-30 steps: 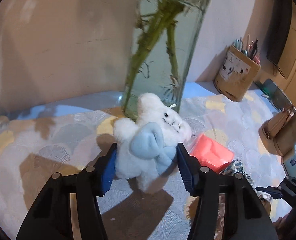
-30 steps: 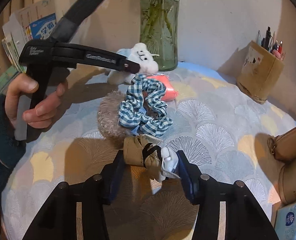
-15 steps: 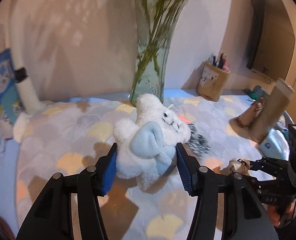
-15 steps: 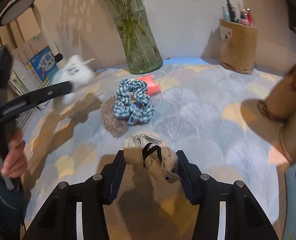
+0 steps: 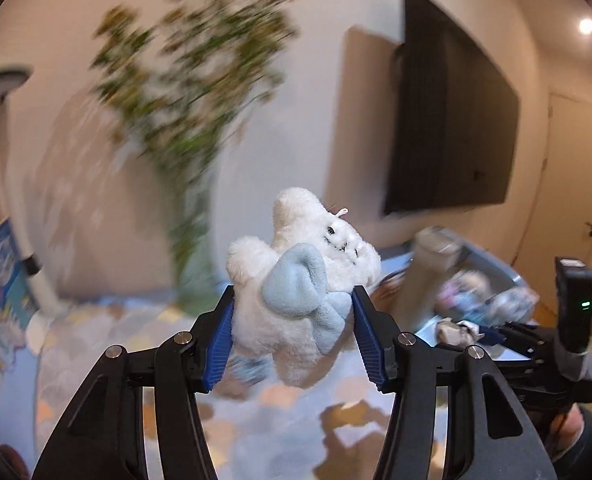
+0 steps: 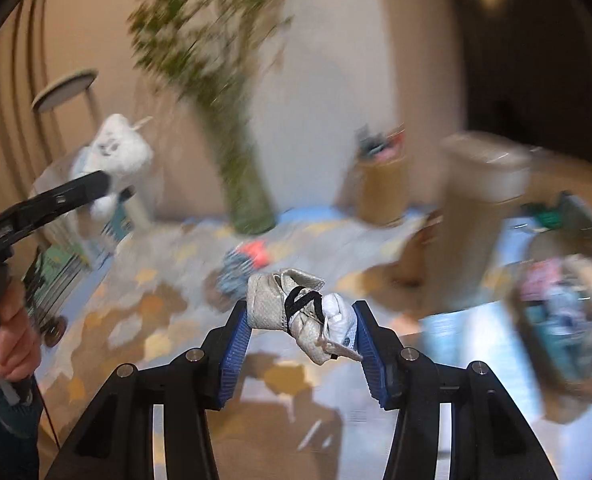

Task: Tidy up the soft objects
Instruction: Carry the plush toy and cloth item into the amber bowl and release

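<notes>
My left gripper [image 5: 294, 320] is shut on a white plush toy [image 5: 296, 280] with a pale blue bow, held in the air above the patterned tablecloth [image 5: 256, 420]. In the right wrist view the same plush toy [image 6: 116, 152] shows at upper left, clamped in the left gripper held by a hand [image 6: 8, 336]. My right gripper [image 6: 302, 328] is shut on a beige cloth bundle [image 6: 296, 312] tied with a black band, also lifted off the table. A blue checked scrunchie [image 6: 234, 272] and a coral pink item [image 6: 256, 252] lie blurred on the cloth [image 6: 156, 320] below.
A glass vase of green stems [image 6: 244, 184] stands at the back. A tan pen holder [image 6: 380, 184] and a tall beige cylinder [image 6: 480, 208] stand to the right. A bin with soft items [image 6: 568, 312] is at far right. A white lamp [image 5: 12, 168] stands left; a dark screen [image 5: 448, 120] hangs on the wall.
Both grippers have risen from the table with their loads and swung towards the right; the view now tilts up and is blurred. The bin has come into the right wrist view.
</notes>
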The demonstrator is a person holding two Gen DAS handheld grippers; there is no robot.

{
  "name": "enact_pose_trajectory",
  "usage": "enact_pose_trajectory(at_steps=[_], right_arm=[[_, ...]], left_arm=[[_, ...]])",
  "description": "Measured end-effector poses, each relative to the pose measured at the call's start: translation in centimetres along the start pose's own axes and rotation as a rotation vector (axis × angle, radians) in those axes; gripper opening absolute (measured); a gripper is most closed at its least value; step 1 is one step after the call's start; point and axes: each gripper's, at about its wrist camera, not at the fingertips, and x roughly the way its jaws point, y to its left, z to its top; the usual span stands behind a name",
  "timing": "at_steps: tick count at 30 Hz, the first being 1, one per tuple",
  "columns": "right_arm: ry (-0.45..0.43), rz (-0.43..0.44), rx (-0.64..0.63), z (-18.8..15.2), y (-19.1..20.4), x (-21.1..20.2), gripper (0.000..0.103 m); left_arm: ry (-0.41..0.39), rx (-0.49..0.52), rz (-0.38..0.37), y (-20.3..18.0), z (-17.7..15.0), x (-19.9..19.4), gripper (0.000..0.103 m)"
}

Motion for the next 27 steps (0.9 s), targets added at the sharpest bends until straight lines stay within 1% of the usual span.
enact_pose_trajectory(at_steps=[2, 5, 7, 8, 11, 12, 14, 17, 19, 22, 25, 26, 27], right_arm=[[-0.010, -0.071, 0.044, 0.4, -2.3, -2.0, 0.050], [-0.035, -0.161, 0.141, 0.6, -7.2, -4.8, 0.050], [-0.060, -0.215, 0.206, 0.3, -10.8, -6.5, 0.050], [-0.064, -0.238, 0.244, 0.2, -12.7, -7.2, 0.050], [-0.057, -0.295, 0.358, -0.1, -17.9, -8.3, 0.050], [-0.059, -0.311, 0.409, -0.3, -20.1, -8.7, 0.050], [-0.065, -0.331, 0.474, -0.6, -23.0, -9.3, 0.050], [-0.067, -0.346, 0.569, -0.9, -27.1, -9.6, 0.050], [-0.063, -0.355, 0.619, -1.0, -29.2, -9.5, 0.050], [-0.048, -0.367, 0.658, -0.9, -31.4, -9.3, 0.050], [-0.042, -0.391, 0.666, -0.8, -32.3, -9.2, 0.050], [-0.041, -0.395, 0.666, -0.7, -32.6, -9.2, 0.050], [-0.038, -0.399, 0.667, -0.5, -33.0, -9.0, 0.055]], left_arm=[[-0.011, 0.015, -0.038, -2.9, 1.1, 0.4, 0.052], [0.012, 0.067, -0.136, -8.2, 2.5, 1.9, 0.052], [0.024, 0.098, -0.174, -11.4, 3.1, 3.0, 0.052], [0.037, 0.110, -0.204, -13.3, 3.3, 3.8, 0.052], [0.073, 0.132, -0.277, -17.8, 3.6, 6.4, 0.052], [0.088, 0.139, -0.291, -19.0, 3.6, 7.3, 0.052], [0.128, 0.154, -0.330, -21.6, 3.3, 9.6, 0.052], [0.183, 0.167, -0.346, -24.3, 2.5, 13.2, 0.052], [0.214, 0.152, -0.361, -25.1, 2.1, 15.3, 0.052], [0.258, 0.135, -0.380, -26.3, 1.3, 18.2, 0.052], [0.275, 0.145, -0.383, -27.8, 0.8, 19.7, 0.053], [0.276, 0.149, -0.382, -28.3, 0.6, 20.3, 0.056], [0.278, 0.150, -0.388, -28.7, 0.5, 20.7, 0.060]])
